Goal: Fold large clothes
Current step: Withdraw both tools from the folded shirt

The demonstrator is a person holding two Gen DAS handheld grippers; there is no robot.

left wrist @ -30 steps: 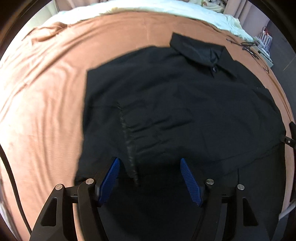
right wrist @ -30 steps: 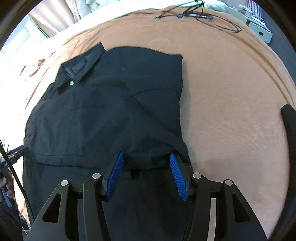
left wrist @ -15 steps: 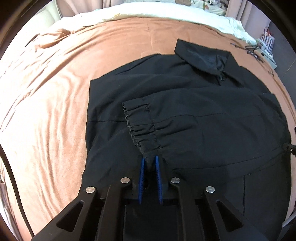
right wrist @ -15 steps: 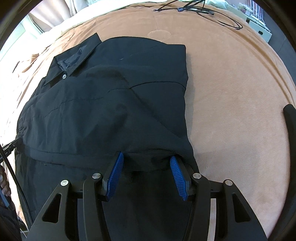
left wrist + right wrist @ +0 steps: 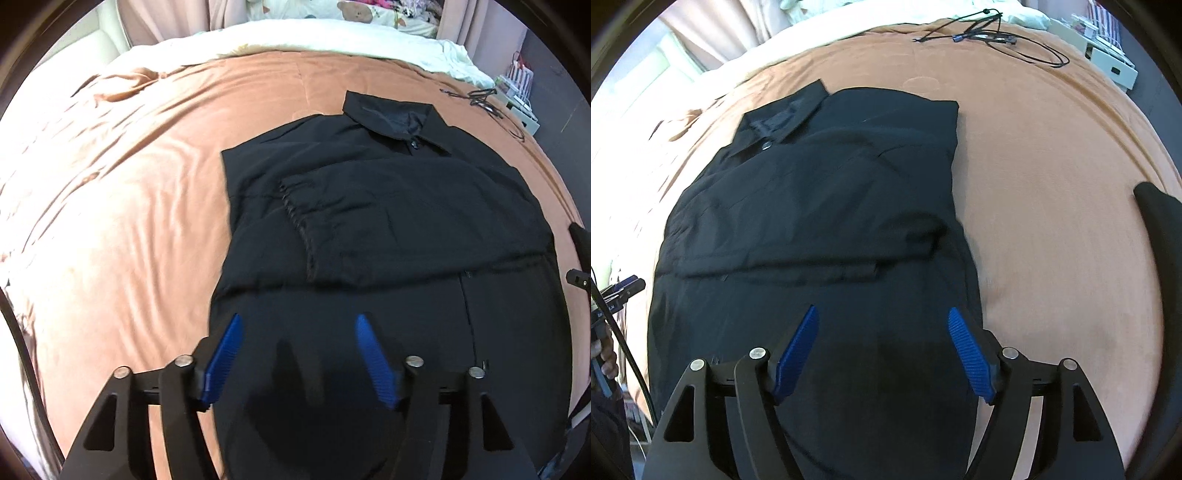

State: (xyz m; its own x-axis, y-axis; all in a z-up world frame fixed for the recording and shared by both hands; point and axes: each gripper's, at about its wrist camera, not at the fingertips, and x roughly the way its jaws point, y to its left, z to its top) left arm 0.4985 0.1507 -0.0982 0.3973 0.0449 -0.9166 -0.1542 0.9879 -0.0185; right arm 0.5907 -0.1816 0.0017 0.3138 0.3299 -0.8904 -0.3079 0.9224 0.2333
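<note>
Both my hands are tipped steeply down over the bed right now. My left gripper has just been opening and its blue pads stand wide apart with nothing between them, only dark cloth below. My right gripper is the same story: jaws just spread wide, empty, hanging above the shirt's lower part.

The big black collared shirt lies flat on the rust-orange bed cover, more toward the bed's right side in my left view. Collar points at the far end, near the white bedding. Both sides look folded in over the middle, and one sleeve with a gathered cuff lies across the front. The lower hem end runs down toward me, under both grippers.

Some black cables sit on the cover near the far right corner, well apart from the shirt.
</note>
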